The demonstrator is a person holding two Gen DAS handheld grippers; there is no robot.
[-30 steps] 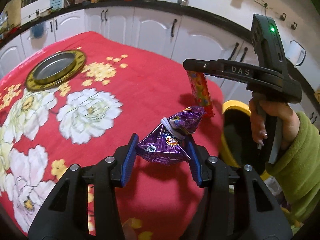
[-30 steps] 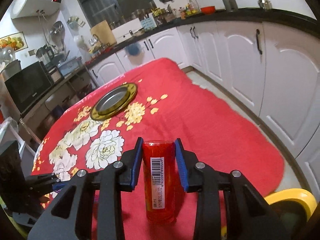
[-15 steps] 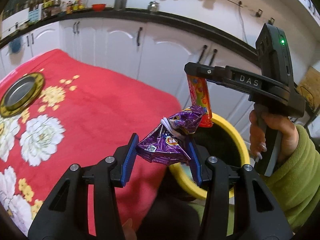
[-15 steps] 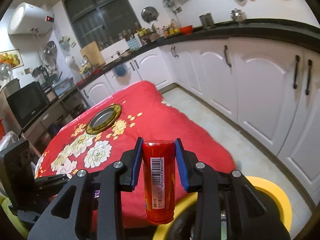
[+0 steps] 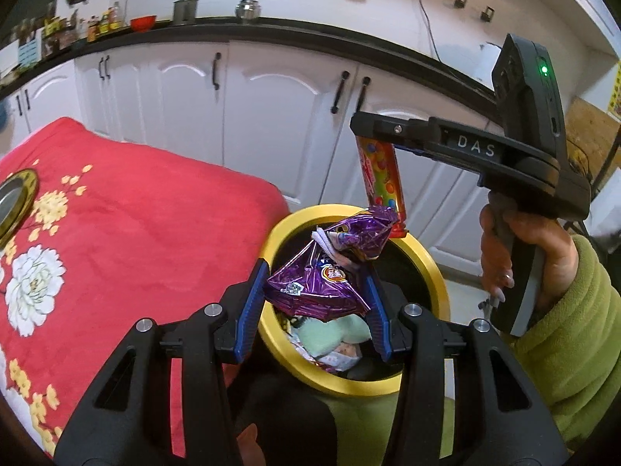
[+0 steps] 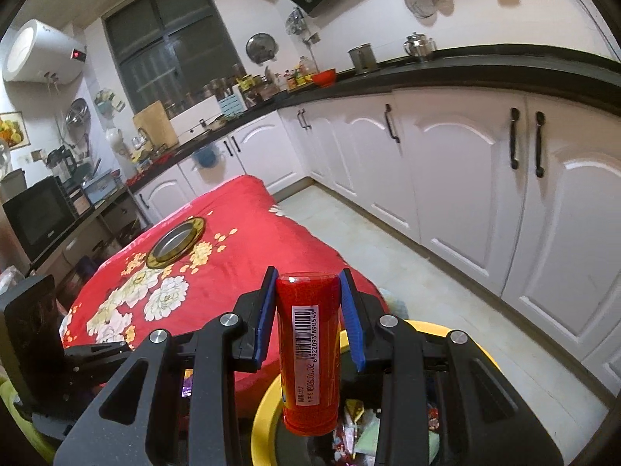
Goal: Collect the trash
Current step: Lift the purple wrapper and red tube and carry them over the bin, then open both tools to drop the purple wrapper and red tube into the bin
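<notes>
My left gripper [image 5: 315, 293] is shut on a crumpled purple snack wrapper [image 5: 326, 272] and holds it over the yellow-rimmed trash bin [image 5: 436, 272]. My right gripper [image 6: 309, 312] is shut on a red candy tube [image 6: 308, 353], upright above the same bin [image 6: 483, 353]. The right gripper also shows in the left wrist view [image 5: 378, 138], holding the tube [image 5: 382, 178] over the bin's far side. The bin holds several wrappers and a pale green cloth [image 5: 333, 334].
The table with a red floral cloth [image 5: 116, 240] lies left of the bin, with a gold-rimmed metal plate [image 6: 176, 239] on it. White kitchen cabinets [image 5: 271, 116] stand behind, with tiled floor [image 6: 388, 240] between them and the bin.
Both grippers have moved right, off the table edge, to above the yellow bin. Each still holds its item.
</notes>
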